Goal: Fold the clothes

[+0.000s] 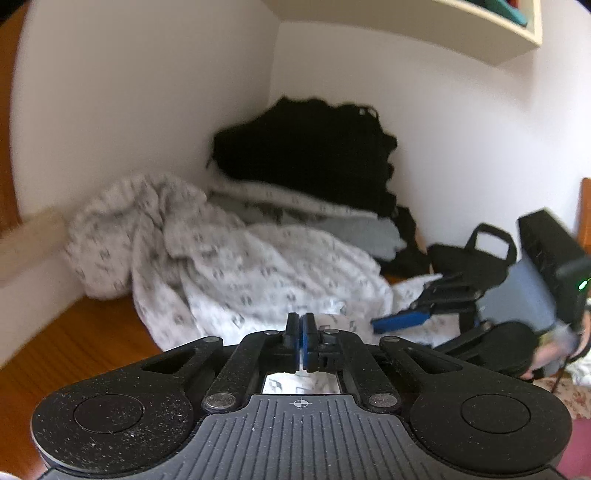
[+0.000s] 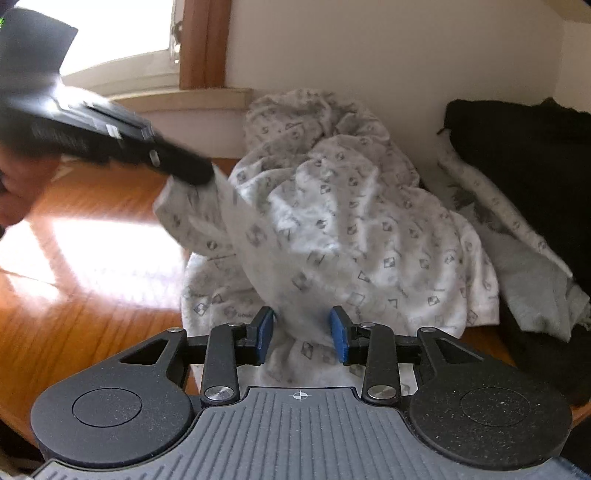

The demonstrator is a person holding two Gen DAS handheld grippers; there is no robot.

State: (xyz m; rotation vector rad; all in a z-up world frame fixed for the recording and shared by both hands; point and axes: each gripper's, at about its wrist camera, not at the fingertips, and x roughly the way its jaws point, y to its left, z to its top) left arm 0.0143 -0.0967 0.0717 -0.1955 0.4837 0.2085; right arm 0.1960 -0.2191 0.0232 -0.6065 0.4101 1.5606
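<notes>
A crumpled white garment with a small grey print (image 1: 236, 266) (image 2: 332, 229) lies heaped on a wooden table (image 1: 74, 343) (image 2: 74, 295). My left gripper (image 1: 300, 339) is shut, its blue pads pressed together over the cloth's near edge. From the right wrist view the left gripper (image 2: 195, 177) holds a corner of the garment lifted off the table. My right gripper (image 2: 303, 336) is open, and a fold of the same garment rises between its blue pads (image 2: 265, 336) without being squeezed. In the left wrist view the right gripper (image 1: 417, 306) lies over the garment's right edge.
A black garment pile (image 1: 306, 155) (image 2: 535, 155) sits in the wall corner on grey clothes (image 1: 362, 229) (image 2: 532, 280). A black bag (image 1: 476, 254) stands to the right. A shelf (image 1: 480, 33) hangs overhead. A bright window (image 2: 110, 37) is at the left.
</notes>
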